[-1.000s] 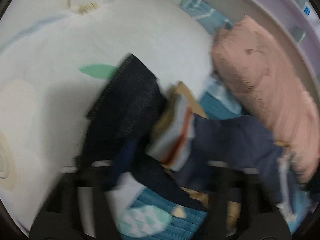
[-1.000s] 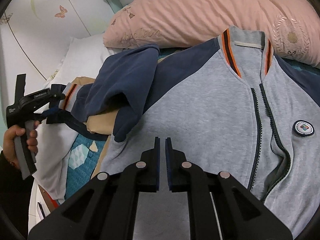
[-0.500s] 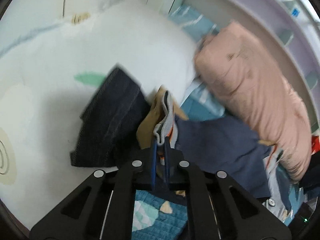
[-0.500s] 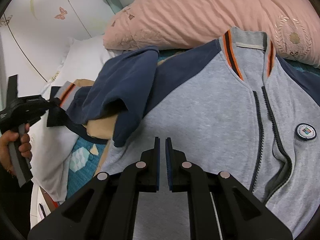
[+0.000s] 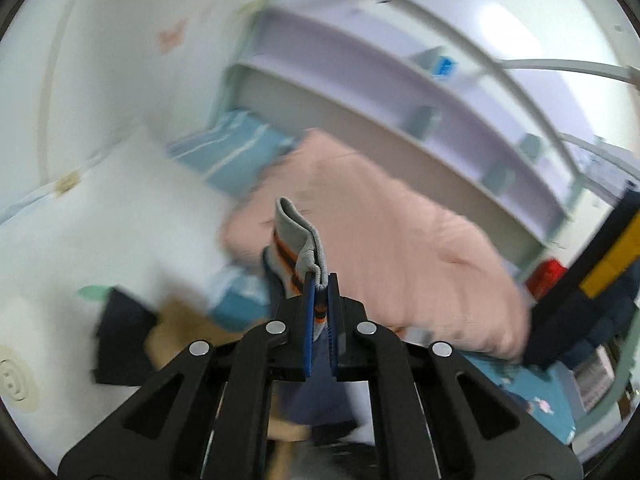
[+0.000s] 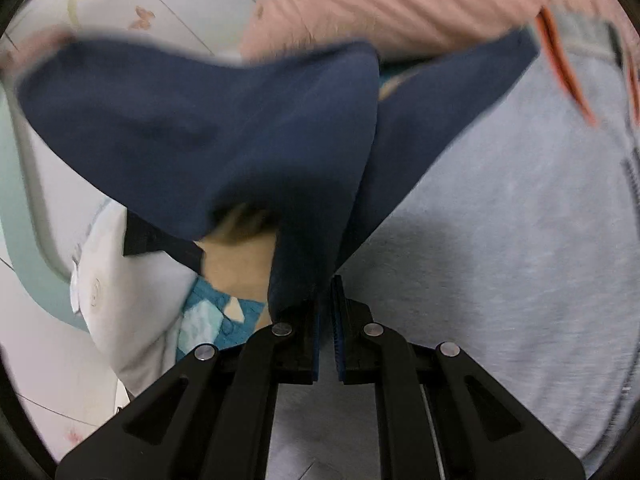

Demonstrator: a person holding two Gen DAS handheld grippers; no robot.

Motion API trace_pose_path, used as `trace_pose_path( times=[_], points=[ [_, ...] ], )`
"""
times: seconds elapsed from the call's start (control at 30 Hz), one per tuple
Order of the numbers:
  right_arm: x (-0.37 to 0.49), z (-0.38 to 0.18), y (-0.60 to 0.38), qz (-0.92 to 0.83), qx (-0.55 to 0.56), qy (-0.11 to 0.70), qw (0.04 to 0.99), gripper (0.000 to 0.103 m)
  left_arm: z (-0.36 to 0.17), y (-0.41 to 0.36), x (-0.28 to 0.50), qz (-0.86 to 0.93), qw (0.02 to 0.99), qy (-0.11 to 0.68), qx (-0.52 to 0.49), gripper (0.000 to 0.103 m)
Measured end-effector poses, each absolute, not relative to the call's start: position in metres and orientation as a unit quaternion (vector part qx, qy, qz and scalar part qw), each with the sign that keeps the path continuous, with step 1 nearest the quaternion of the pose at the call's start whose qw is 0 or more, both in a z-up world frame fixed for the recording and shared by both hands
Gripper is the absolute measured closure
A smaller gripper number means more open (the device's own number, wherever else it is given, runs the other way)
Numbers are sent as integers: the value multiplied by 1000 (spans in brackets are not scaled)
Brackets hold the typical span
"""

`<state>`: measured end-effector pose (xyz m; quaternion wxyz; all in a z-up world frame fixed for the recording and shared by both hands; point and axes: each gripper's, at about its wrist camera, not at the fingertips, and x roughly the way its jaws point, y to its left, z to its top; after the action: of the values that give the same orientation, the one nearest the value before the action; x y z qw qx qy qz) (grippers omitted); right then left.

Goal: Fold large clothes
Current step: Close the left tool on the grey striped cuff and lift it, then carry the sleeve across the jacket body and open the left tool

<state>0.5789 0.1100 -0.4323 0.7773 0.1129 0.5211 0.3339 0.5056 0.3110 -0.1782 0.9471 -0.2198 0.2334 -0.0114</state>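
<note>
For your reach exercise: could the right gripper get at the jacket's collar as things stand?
Probably yes. The right gripper grips nothing and rests on the jacket's grey front; the collar lies uncovered ahead, and the lifted navy sleeve hangs off to the side.

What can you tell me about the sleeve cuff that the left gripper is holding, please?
The sleeve cuff is ribbed grey knit with orange and dark stripes. It is pinched at its lower edge between the blue pads of the left gripper, and folded over, standing up above the fingertips. The navy sleeve fabric hangs below it, and the pink quilt lies behind. The picture is motion-blurred.
</note>
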Motion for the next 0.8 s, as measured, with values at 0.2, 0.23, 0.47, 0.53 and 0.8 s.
trace_pose_path(
  times=[0.2,0.23,0.47,0.53,0.8],
  points=[
    [566,-415,47,306,145,483,807,96,-161,213,533,-109,943,242,-201,98],
    [563,-407,27,294,144,473,818,96,-164,197,540,-122,940,249,-199,98],
    [542,-382,-126,156,105,452,872,96,-223,89,592,-179,907,332,-187,98],
    [536,-382,-171,120,104,453,877,95,-244,57,602,-192,900,352,-174,98],
    [512,-387,-292,52,132,456,878,90,-289,-45,635,-239,870,412,-126,98]
  ],
)
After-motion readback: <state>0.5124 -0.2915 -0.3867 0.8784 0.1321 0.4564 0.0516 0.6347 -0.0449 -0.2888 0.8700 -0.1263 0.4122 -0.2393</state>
